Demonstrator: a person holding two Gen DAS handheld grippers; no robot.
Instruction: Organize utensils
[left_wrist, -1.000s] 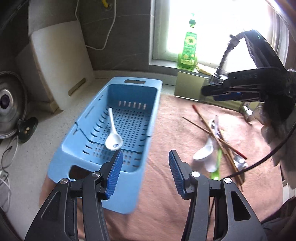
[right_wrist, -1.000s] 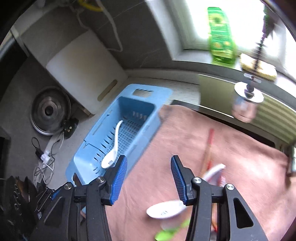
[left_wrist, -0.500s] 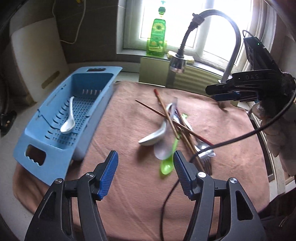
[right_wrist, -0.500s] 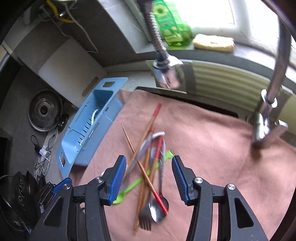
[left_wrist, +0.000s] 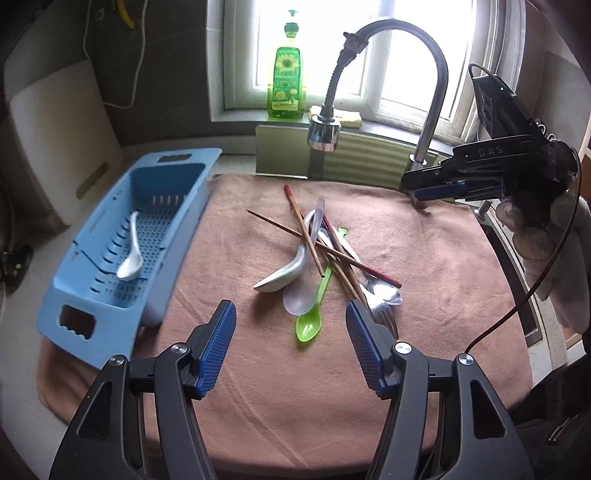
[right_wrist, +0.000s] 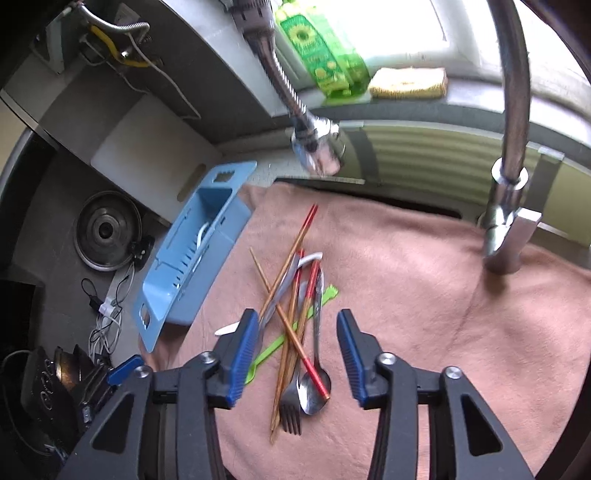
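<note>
Our left gripper jaws stand wide, the right gripper jaws just narrowed, both empty. Next we grab one utensil from the pile for the basket.

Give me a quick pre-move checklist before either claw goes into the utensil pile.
1. Left claw empty, jaws apart: ok.
2. Right claw empty; its jaws have just been closing, nothing pinched: ok.
3. Blue basket reachable, holding only one white spoon: ok.
4. Green spoon bowl lies clear of the pile: ok.
5. Chopsticks separated for a clean single pick: not ok, crossed over other utensils.
6. Fork free underneath: cannot tell.
</note>
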